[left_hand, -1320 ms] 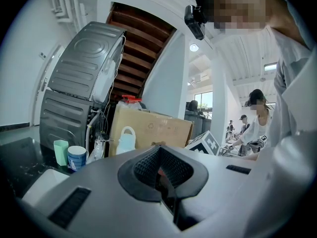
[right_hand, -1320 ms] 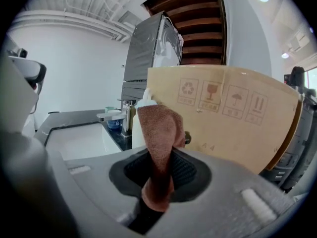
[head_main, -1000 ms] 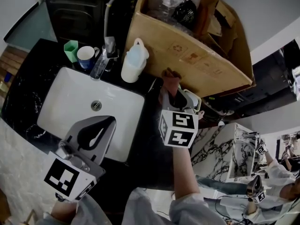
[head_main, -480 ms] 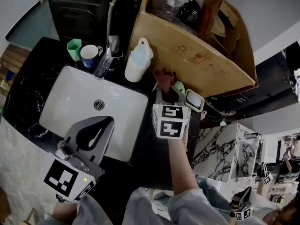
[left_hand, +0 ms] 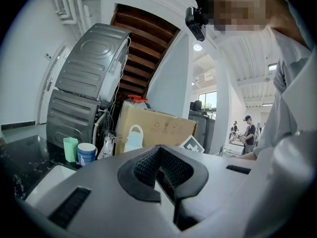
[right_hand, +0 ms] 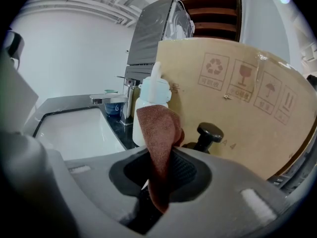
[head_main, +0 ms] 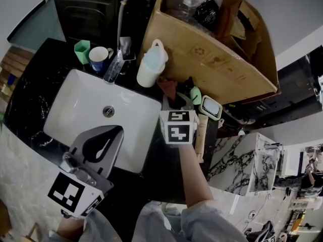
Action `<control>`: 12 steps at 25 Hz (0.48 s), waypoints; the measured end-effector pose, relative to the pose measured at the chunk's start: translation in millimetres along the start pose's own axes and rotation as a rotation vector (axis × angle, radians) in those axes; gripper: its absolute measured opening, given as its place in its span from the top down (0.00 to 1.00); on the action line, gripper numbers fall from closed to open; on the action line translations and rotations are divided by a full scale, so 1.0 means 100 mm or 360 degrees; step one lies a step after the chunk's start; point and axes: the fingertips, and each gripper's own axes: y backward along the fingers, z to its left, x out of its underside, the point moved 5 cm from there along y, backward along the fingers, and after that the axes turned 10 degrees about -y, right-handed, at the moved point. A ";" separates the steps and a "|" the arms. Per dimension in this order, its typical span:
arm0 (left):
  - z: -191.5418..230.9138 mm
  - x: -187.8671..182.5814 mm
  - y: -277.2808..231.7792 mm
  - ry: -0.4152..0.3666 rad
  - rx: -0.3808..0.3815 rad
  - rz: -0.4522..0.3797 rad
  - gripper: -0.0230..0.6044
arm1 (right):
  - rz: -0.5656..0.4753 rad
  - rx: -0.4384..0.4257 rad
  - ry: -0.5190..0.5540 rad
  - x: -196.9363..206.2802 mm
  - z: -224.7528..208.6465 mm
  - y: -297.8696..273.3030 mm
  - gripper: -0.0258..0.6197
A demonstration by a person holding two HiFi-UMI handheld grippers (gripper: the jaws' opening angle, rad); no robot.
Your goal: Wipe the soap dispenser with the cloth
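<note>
A: Starting at our right claw (right_hand: 161, 172), what do we hold?

B: Its jaws are clamped on a rust-brown terry cloth (right_hand: 159, 133). We pinch it low, and the free end stands up and flops forward.

A: And the soap dispenser?

B: We take it to be the white plastic bottle with pale blue contents and a curved top (right_hand: 146, 108). It stands on the black marble surface (head_main: 25, 100) by the far right corner of the white basin sink (head_main: 81, 105), against the big cardboard box (right_hand: 237, 98). The cloth is right in front of it, but we cannot tell whether they touch. A black round knob (right_hand: 210, 131) stands just to its right.

A: How will it handle?

B: We judge it light and smooth, likely to slide or tip under a sideways rub. The cloth is limp, so we should press with the fold, not the loose tip. To steady the bottle we would hold its body, below the neck.

A: With what?

B: With our left claw (left_hand: 163, 170). Its jaws are together with nothing between them, low over the sink's near edge.

A: The arm?

B: Our right forearm (head_main: 194, 180) reaches straight ahead, with the claw pointed at the box.
</note>
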 end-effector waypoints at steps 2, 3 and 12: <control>-0.01 0.00 -0.01 0.0000 0.0009 0.0002 0.96 | 0.0024 -0.0015 -0.0008 0.04 0.01 0.00 0.84; -0.02 0.00 -0.01 0.0000 0.0015 0.0004 0.96 | 0.0035 -0.0013 -0.0011 0.07 0.01 0.01 0.84; -0.06 0.02 -0.04 0.0000 0.0049 0.0006 0.96 | 0.0048 0.0090 -0.0039 0.29 -0.17 0.13 0.84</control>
